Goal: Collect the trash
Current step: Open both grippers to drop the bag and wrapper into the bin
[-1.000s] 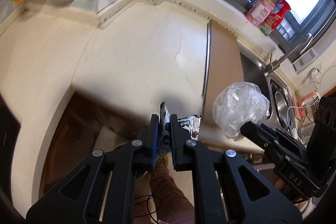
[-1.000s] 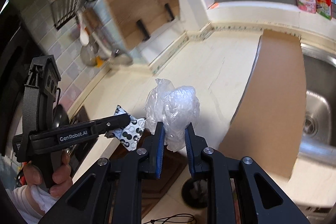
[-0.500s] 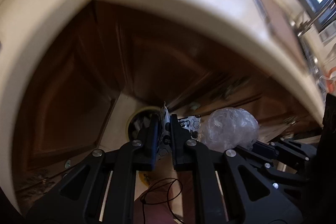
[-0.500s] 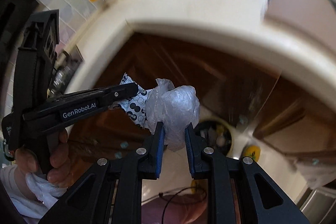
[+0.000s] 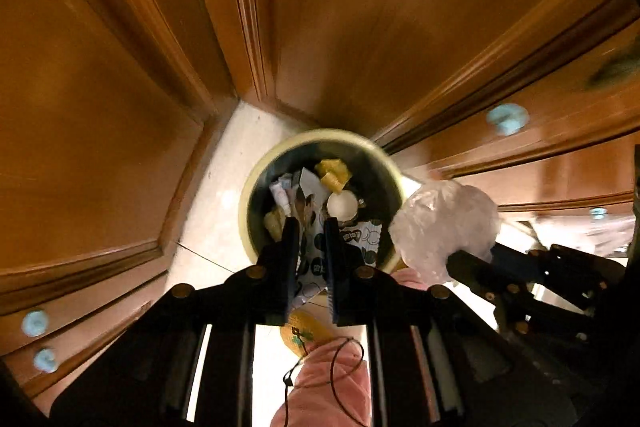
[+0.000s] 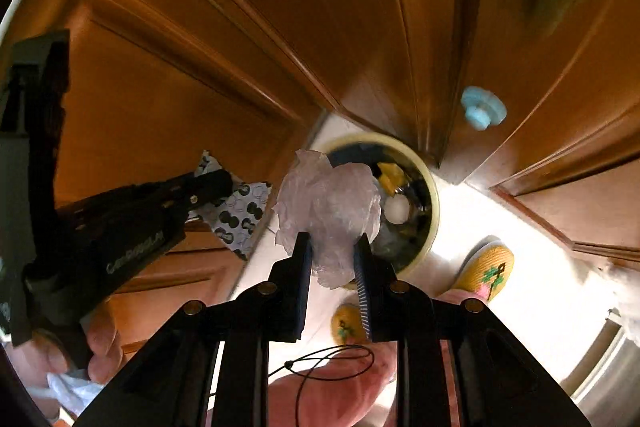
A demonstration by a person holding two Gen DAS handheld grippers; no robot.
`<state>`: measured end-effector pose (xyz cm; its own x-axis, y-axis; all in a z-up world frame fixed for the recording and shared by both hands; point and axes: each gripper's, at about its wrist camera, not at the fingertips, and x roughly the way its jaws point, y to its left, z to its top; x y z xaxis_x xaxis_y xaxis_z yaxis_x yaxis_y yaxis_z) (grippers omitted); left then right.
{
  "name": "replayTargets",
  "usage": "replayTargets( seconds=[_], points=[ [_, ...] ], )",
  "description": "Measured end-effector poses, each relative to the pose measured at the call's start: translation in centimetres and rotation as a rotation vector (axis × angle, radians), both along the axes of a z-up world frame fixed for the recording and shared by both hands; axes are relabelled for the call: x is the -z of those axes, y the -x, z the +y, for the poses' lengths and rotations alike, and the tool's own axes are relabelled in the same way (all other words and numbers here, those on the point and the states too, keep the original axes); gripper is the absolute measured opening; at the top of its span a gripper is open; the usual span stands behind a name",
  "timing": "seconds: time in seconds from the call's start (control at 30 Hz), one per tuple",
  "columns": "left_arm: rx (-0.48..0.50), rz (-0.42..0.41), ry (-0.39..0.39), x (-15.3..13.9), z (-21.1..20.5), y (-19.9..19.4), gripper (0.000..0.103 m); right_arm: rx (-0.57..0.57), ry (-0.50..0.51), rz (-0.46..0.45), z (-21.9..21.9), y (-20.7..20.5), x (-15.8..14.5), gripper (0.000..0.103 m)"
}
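A round yellow-rimmed trash bin (image 5: 256, 183) (image 6: 430, 203) stands on the pale floor in the corner of the wooden cabinets, with several scraps inside. My left gripper (image 5: 311, 227) is shut on a black-and-white dotted wrapper (image 5: 316, 247) and holds it right above the bin's mouth; the wrapper also shows in the right wrist view (image 6: 240, 215). My right gripper (image 6: 332, 241) is shut on a crumpled clear plastic bag (image 6: 328, 203) (image 5: 444, 227), held above the bin's near rim.
Brown cabinet doors (image 5: 120, 107) with pale blue knobs (image 6: 482, 111) close in around the bin. The person's yellow slippers (image 6: 486, 267) and pink trouser legs (image 5: 328, 387) are on the floor just before the bin.
Both grippers have swung down from the counter to the floor, carrying the wrapper and the plastic bag. The bin now lies directly under them.
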<state>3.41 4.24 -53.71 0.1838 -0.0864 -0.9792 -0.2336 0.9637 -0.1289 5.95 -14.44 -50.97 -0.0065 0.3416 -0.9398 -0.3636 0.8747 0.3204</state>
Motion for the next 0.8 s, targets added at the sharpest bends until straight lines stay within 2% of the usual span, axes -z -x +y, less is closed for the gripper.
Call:
replayTargets(
  seconds=[0.07,0.2,0.3,0.33,0.37,0.5,0.67,0.8],
  points=[
    [-0.001,0.021,0.0,2.7,-0.1,-0.1,0.008,-0.004,0.014,0.024,0.3,0.0,3.4,0.02],
    [0.025,0.038,-0.011,6.7,-0.4,-0.3,0.011,-0.028,0.048,0.045,1.9,-2.8,9.2,0.023],
    [0.036,0.061,-0.017,8.5,-0.4,-1.2,0.027,-0.041,0.07,0.069,3.1,-3.5,12.4,0.036],
    [0.035,0.068,-0.013,9.1,-0.2,-1.4,0.039,-0.041,0.064,0.077,3.2,-3.7,13.1,0.038],
    [0.027,0.073,-0.016,9.6,0.0,-1.5,0.044,-0.045,0.061,0.076,3.4,-4.1,13.6,0.041],
    [-0.002,0.091,0.007,11.1,1.2,-1.7,0.051,-0.068,0.078,0.045,2.2,-5.0,14.4,0.054],
    [-0.006,0.09,0.001,10.9,1.4,-1.6,0.051,-0.06,0.081,0.03,1.3,-5.2,14.4,0.057],
    [0.007,0.088,-0.003,9.7,0.8,-1.7,0.051,-0.055,0.091,0.016,0.9,-5.2,13.6,0.057]
  ],
)
